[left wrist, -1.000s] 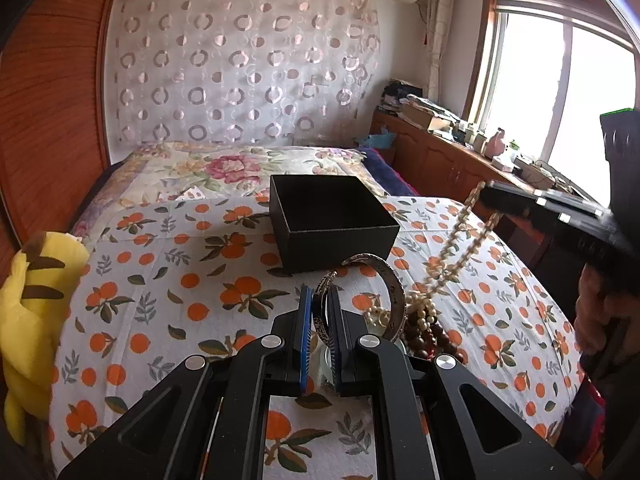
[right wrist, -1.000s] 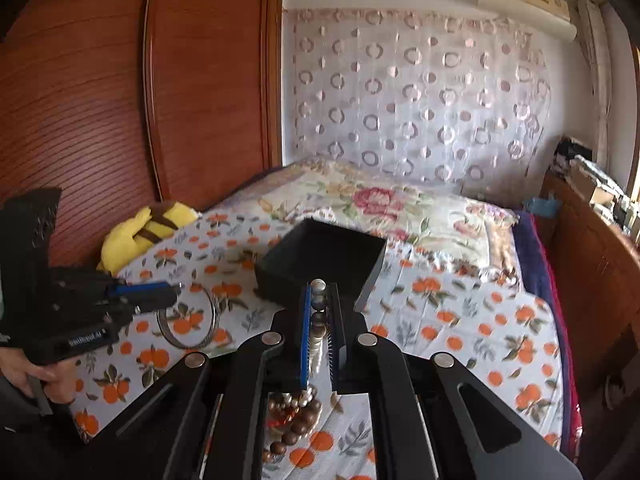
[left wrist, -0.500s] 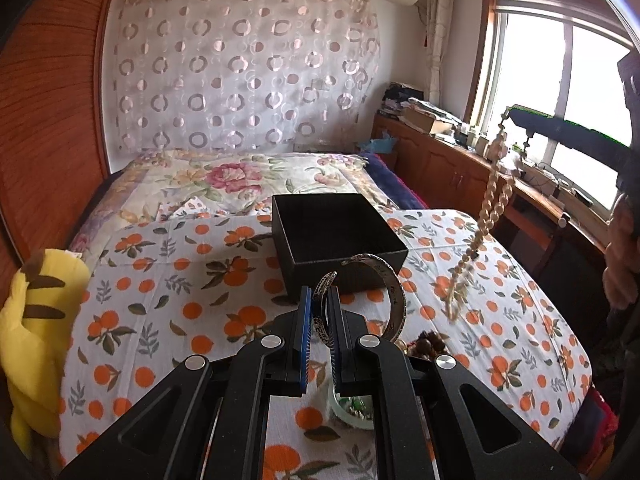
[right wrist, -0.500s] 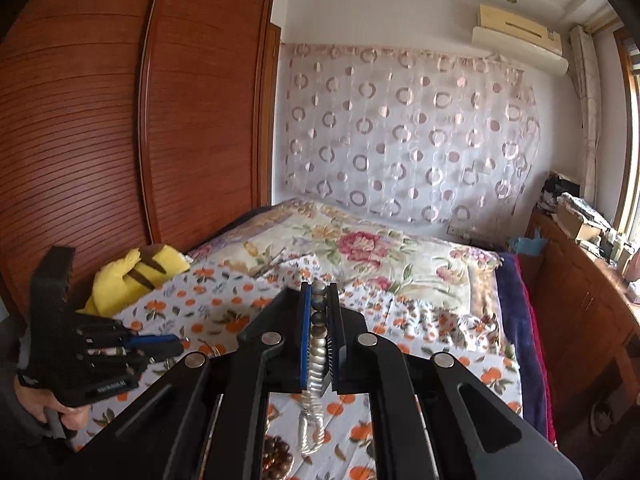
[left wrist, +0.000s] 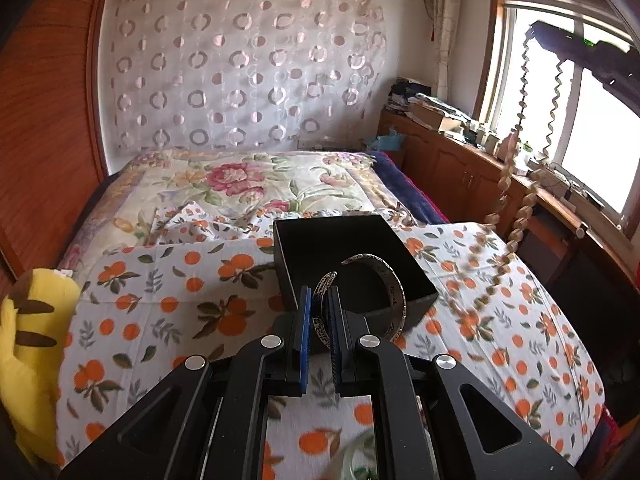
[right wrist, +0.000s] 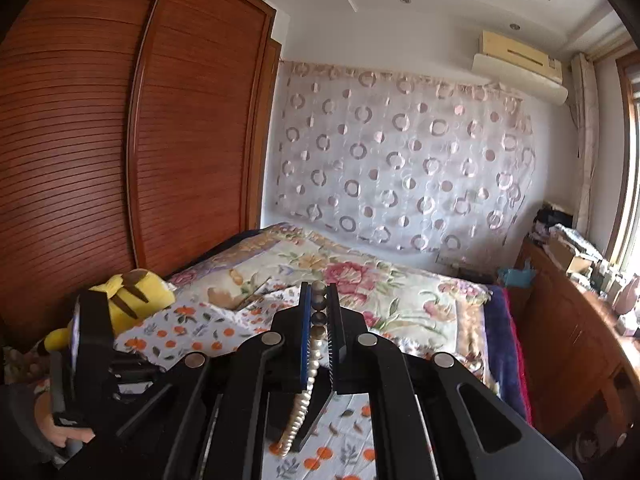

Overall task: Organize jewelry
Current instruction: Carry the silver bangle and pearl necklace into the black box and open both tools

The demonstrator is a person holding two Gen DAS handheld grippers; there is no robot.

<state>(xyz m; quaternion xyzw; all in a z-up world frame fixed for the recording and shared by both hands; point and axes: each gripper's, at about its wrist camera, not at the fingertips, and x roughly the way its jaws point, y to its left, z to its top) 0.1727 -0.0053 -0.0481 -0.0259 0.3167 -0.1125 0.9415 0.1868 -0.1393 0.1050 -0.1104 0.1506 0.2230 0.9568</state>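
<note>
My left gripper is shut on a silver open bangle, which stands up just in front of an open black box on the orange-print sheet. High at the upper right, my right gripper carries a long pearl necklace that hangs in two strands down to the sheet beside the box. In the right wrist view that gripper is shut on the necklace, whose pearls trail down between the fingers. The left tool's black body shows at the far left, held by a hand.
A yellow plush toy lies at the bed's left edge by the wooden wardrobe. A blurred green glass bangle sits on the sheet under my left gripper. A cluttered wooden cabinet runs below the window on the right.
The right gripper has risen, drawing the pearl necklace up off the pile of beads until it hangs long. The left gripper has carried the bangle forward, closer to the black box.
</note>
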